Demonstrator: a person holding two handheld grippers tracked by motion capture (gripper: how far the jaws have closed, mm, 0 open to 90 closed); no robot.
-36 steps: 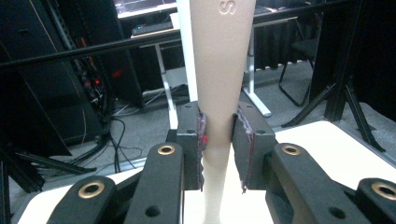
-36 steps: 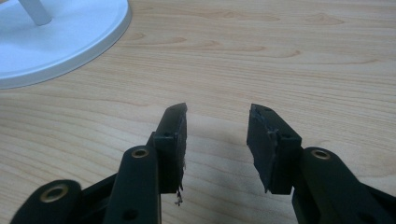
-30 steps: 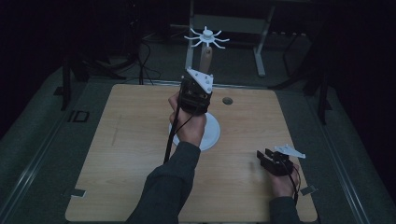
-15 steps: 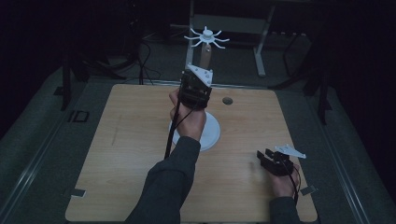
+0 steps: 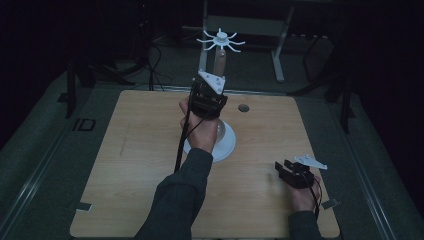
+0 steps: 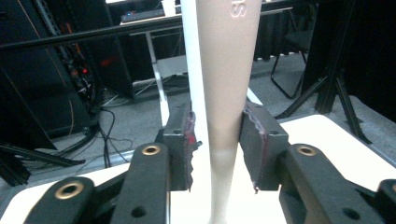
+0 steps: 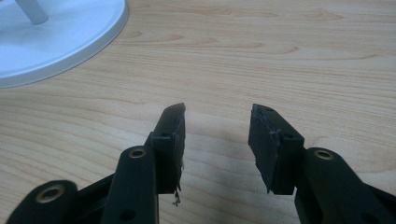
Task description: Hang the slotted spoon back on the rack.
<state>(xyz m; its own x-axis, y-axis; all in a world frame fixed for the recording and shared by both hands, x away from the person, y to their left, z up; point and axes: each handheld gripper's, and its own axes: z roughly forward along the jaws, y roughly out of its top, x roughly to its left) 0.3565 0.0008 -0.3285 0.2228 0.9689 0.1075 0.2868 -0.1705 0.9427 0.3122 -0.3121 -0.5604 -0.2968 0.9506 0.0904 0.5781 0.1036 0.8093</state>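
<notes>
Left tongs (image 6: 217, 149) just opening around beige cone (image 6: 227, 70) beside white pole (image 6: 192, 56) of stand (image 5: 227, 145) mid-counter (image 5: 125, 150), pads barely clear, releasing it upright. Right tongs (image 7: 216, 140) resting unclenched, empty, parked near counter corner.

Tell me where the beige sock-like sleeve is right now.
In the left gripper view the beige sleeve hangs between the left gripper's just-opened jaws, beside the white stand pole; in the high view it hangs under the spoked top.
</notes>
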